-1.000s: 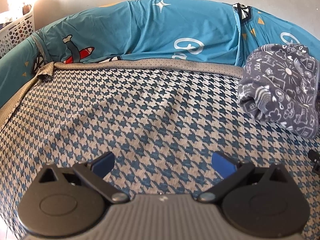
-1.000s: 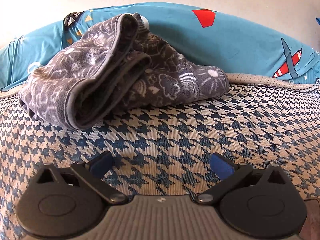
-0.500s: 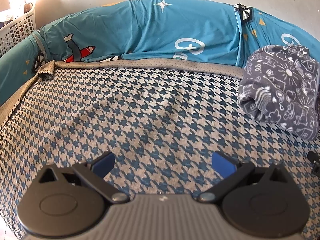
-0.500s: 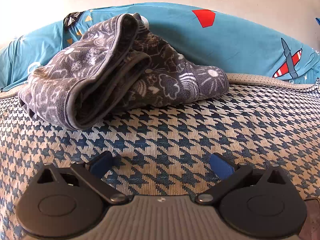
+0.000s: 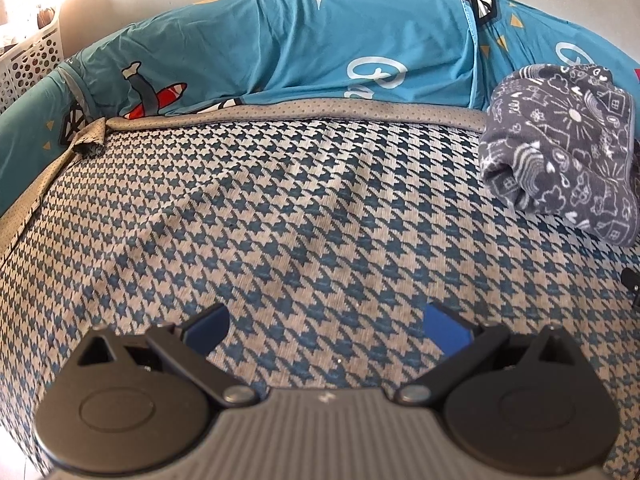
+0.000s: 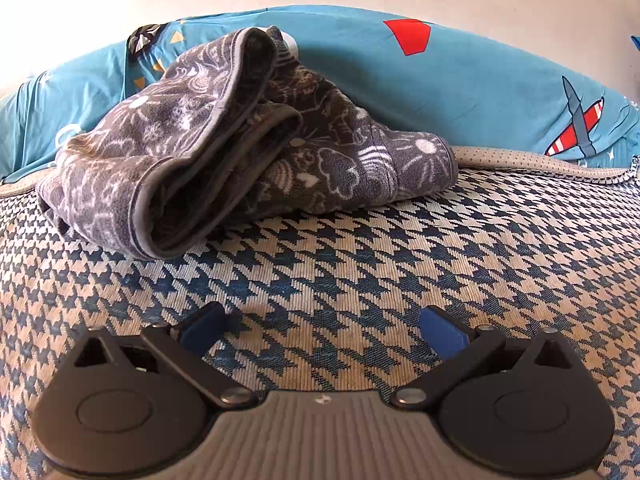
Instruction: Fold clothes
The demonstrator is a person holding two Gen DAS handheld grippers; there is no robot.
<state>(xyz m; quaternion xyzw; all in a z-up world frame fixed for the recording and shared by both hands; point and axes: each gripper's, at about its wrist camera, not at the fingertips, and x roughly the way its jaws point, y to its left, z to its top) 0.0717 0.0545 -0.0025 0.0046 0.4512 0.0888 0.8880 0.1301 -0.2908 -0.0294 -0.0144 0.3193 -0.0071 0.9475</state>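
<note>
Two grippers held low over a houndstooth bed cover (image 5: 304, 208), jaws apart and empty.

The left gripper (image 5: 326, 326) and right gripper (image 6: 320, 330) are both seen spread wide, nothing between the blue pads. The grey printed fleece garment (image 6: 224, 148) is found loosely bundled at the far edge, resting against the teal pillows (image 5: 320, 48), nearer the right gripper. Since several layers are rolled together, a single pinch is judged likely to catch more than one ply, so the bundle may be dragged rather than opened.

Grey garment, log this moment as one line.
garment: folded on mat | left gripper: open, empty | right gripper: open, empty
</note>
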